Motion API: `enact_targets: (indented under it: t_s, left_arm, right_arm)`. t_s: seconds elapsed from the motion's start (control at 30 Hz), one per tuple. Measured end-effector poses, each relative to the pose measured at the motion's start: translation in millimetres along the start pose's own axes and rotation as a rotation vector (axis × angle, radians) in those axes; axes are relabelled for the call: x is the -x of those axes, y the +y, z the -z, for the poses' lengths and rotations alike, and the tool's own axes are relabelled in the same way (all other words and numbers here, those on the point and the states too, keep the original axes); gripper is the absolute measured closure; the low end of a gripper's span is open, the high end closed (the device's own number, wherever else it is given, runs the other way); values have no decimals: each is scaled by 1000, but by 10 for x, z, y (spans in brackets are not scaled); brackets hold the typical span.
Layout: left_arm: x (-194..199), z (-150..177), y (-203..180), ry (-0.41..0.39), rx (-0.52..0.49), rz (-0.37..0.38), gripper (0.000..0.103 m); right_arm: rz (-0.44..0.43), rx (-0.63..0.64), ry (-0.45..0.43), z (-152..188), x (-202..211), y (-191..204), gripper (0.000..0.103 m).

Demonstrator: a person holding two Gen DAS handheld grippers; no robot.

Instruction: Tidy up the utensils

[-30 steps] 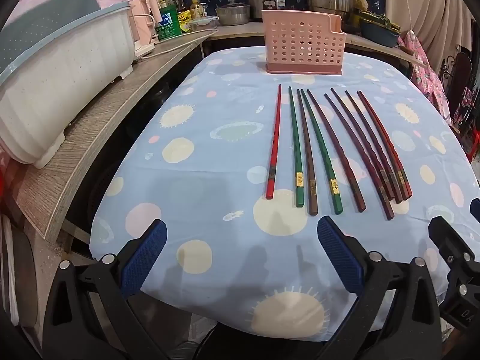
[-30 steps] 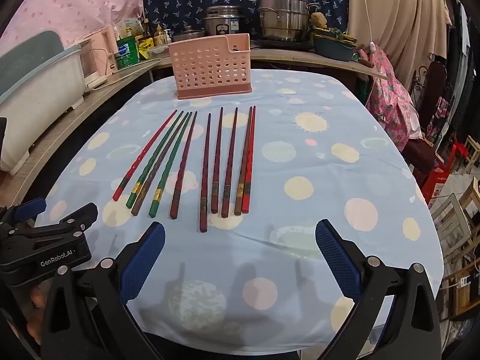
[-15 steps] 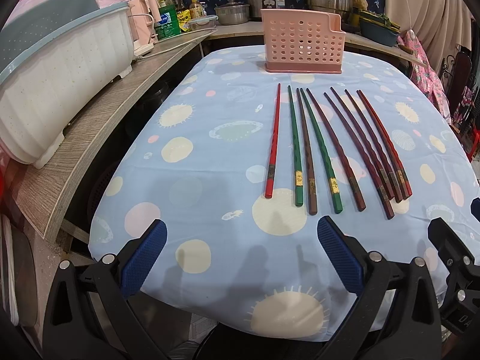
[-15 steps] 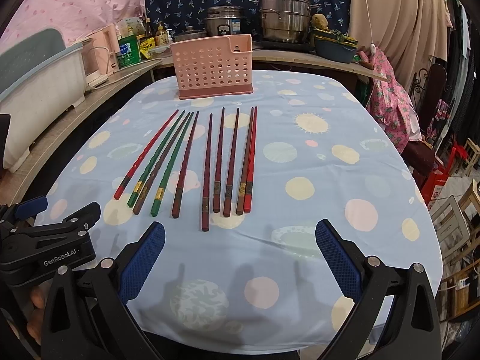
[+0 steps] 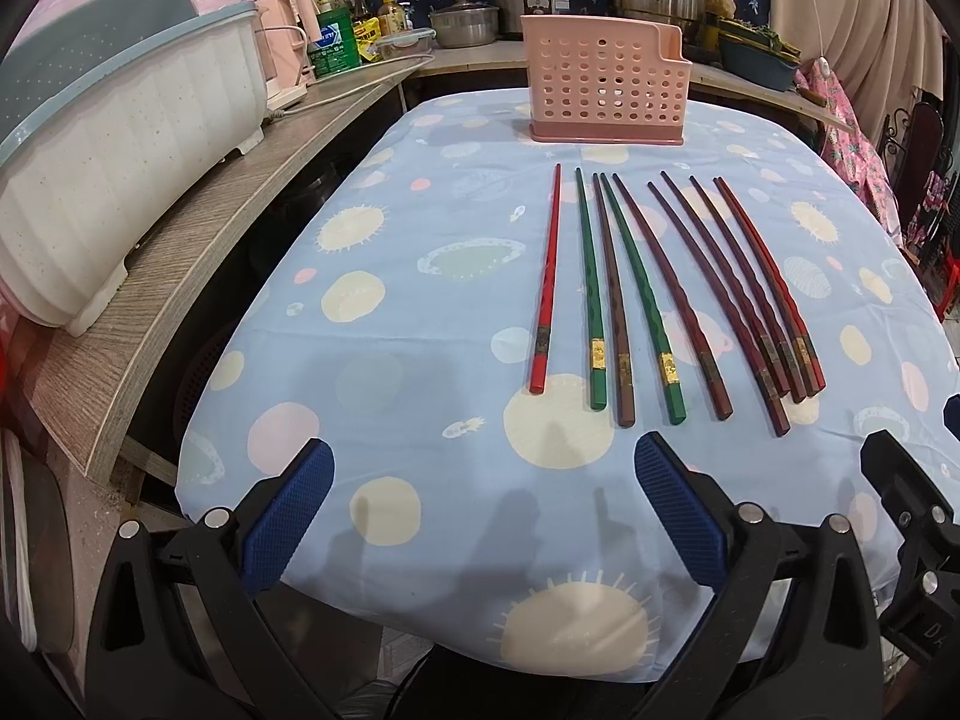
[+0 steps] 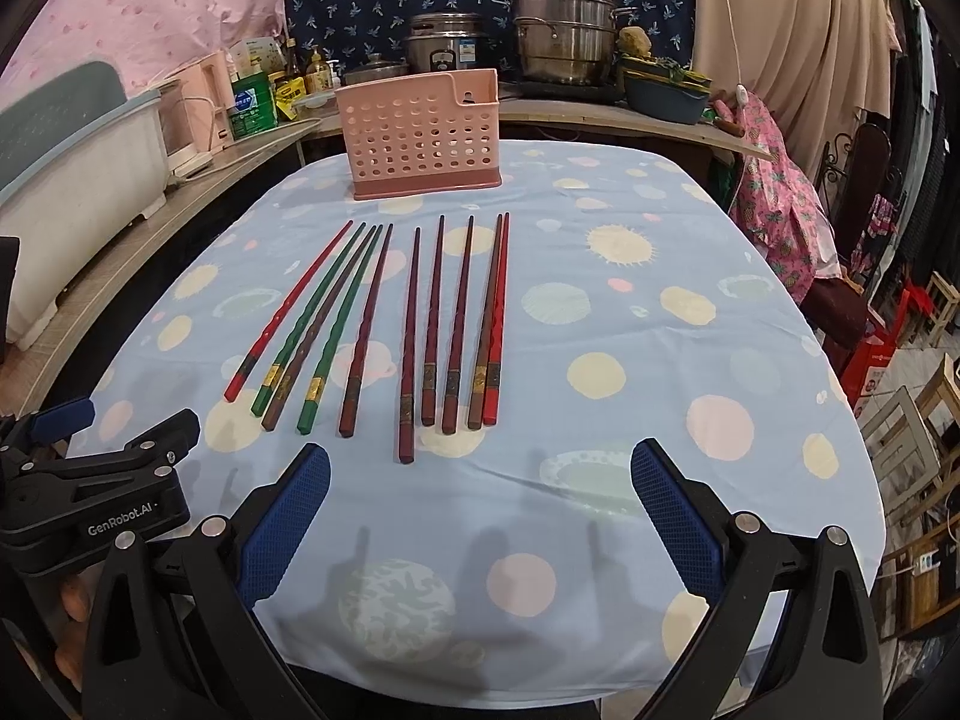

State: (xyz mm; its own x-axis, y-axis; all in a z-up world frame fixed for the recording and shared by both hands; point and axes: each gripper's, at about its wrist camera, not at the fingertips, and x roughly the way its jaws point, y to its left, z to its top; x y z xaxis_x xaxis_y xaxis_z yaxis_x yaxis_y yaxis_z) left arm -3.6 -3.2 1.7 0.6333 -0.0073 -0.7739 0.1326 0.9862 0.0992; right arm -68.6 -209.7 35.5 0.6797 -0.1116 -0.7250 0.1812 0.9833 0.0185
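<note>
I'm looking at a lived-in home kitchen w/ stacked stainless steel steamer pots [image 6: 564, 30], a silver rice cooker [image 6: 443, 48] and sauce bottles [image 6: 315, 69] on a wooden counter [image 5: 198, 258] behind a table w/ blue planet-print cloth [image 6: 630, 372].

Chopsticks in a row, holder behind them

Ten chopsticks [image 5: 654, 294] lie side by side on the table [image 5: 420, 312], tips toward 12 o'clock at the utensil holder [image 5: 605, 87], which stands just beyond them. Dish rack [image 5: 114, 180] sits on the shelf [image 5: 198, 276] at 9 o'clock, pots [image 6: 564, 30] on the counter behind the holder.
</note>
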Motion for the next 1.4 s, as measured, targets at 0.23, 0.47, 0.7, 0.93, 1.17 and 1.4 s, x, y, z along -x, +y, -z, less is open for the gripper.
enact_targets:
  t_s: [0.23,0.47,0.7,0.93,1.17,1.4]
  left_arm:
    - [0,-2,2,0,-1,1,7]
    - [-5,8,1,0,0,1,7]
    - [-5,6,3,1,-1,1,7]
    - [-5,6,4,1,0,2,7]
    - [-6,5,4,2,-1,2,7]
    - [-5,2,6,2,-1,3,8]
  right_arm:
    - [-1,-3,0,-1,1,-14,7]
    - [-1,-2,0,1,-1,-18,7]
    - [-2,-3,0,3,-2,-17,7]
    - [-1,-8,2,9,-10,-42,7]
    - [-1,-8,1,9,-11,-42,7]
    - [-2,-9,2,7,-9,-40,7]
